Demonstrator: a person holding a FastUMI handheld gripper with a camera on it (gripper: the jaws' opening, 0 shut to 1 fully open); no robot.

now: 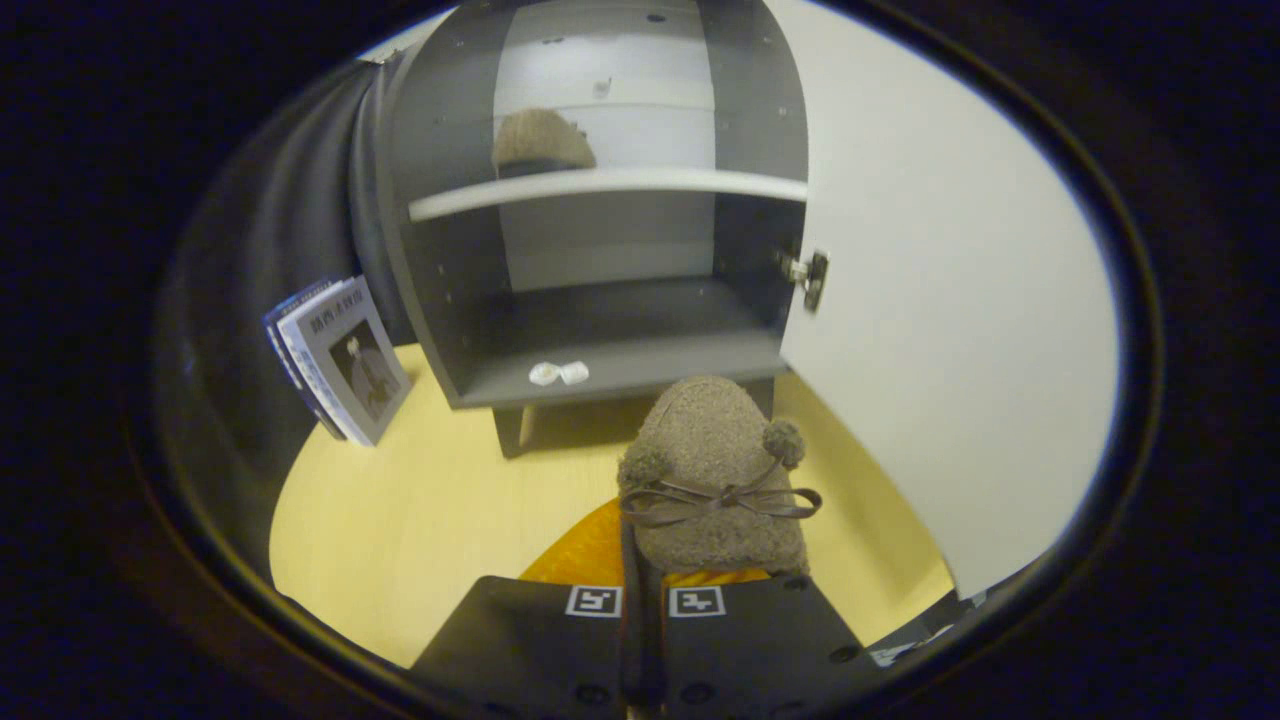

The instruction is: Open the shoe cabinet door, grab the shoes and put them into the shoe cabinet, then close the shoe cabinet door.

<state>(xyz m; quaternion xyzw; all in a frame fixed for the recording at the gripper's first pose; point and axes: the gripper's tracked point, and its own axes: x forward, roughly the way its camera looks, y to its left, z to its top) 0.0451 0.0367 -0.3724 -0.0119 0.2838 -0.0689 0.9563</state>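
Note:
My gripper [645, 605] is shut on a fuzzy brown shoe [715, 470] with pom-poms and a brown ribbon bow; both fingers pinch its rear edge and the toe points ahead. The shoe hangs above the floor, just in front of the grey shoe cabinet [600, 250]. The cabinet's white door [950, 300] stands swung open on the right, hinge showing. A second brown shoe [542, 142] rests on the cabinet's upper white shelf [610, 185], at the back left. The lower compartment is dark grey, with a small white packet [558, 373] near its front lip.
The floor [400, 500] is pale yellow wood, with an orange patch [585, 555] under the held shoe. Several books [340, 360] lean against the dark curtain left of the cabinet. The open door blocks the right side.

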